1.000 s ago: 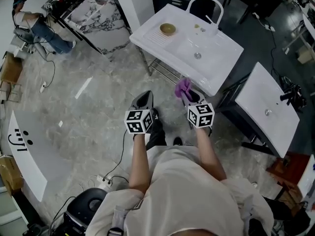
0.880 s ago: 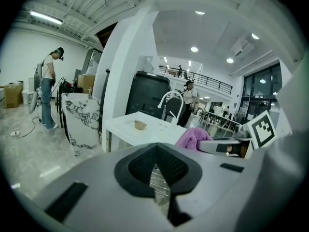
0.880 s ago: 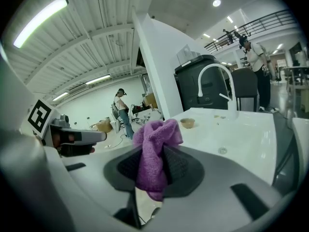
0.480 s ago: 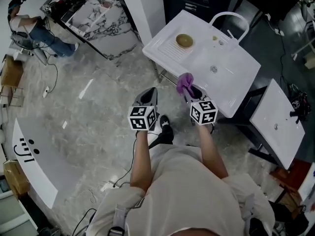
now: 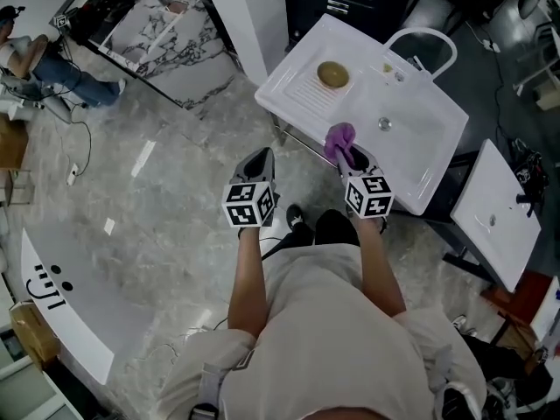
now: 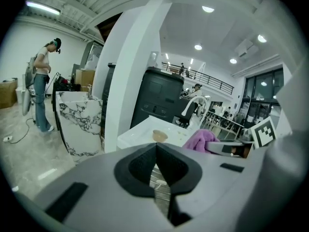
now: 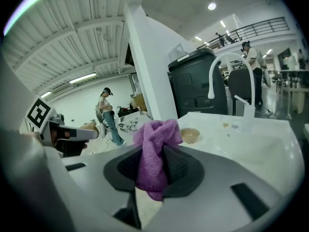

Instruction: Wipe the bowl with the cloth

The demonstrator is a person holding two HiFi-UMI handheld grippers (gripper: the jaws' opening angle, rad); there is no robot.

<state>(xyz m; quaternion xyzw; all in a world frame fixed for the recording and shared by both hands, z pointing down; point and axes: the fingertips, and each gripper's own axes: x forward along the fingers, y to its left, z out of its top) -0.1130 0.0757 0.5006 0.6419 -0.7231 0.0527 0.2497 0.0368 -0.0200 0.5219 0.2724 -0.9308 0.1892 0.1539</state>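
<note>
Since the person stands just short of the white sink unit (image 5: 411, 147), nothing's been wiped yet, so here's my take on how the stuff will handle.

The small tan round bowl (image 5: 332, 74) sits on the ribbed drainboard (image 5: 306, 90) at the far left of the unit, left of the basin (image 5: 398, 116) and the arched white tap (image 5: 420, 38), and well apart from both tools. It looks light and shallow to me, and on that glossy white surface I'd guess it skates the second you push on it. Can't tell if it's wood or ceramic, so treat it as chippable.

The right gripper (image 5: 353, 160) is pinching a purple terry cloth (image 5: 339, 138), with a soft bunched wad sticking out past the tips and a tail hanging below. Floppy and light, with nothing stiff to push with, so the wad itself should go into the bowl, not the tips.

The left gripper (image 5: 258, 166) has its jaws pressed together with nothing between them. My guess is it'll have to spread and take the bowl by the near-left rim to steady it, gently, since a thin rim can squirt out of hard pads.
</note>
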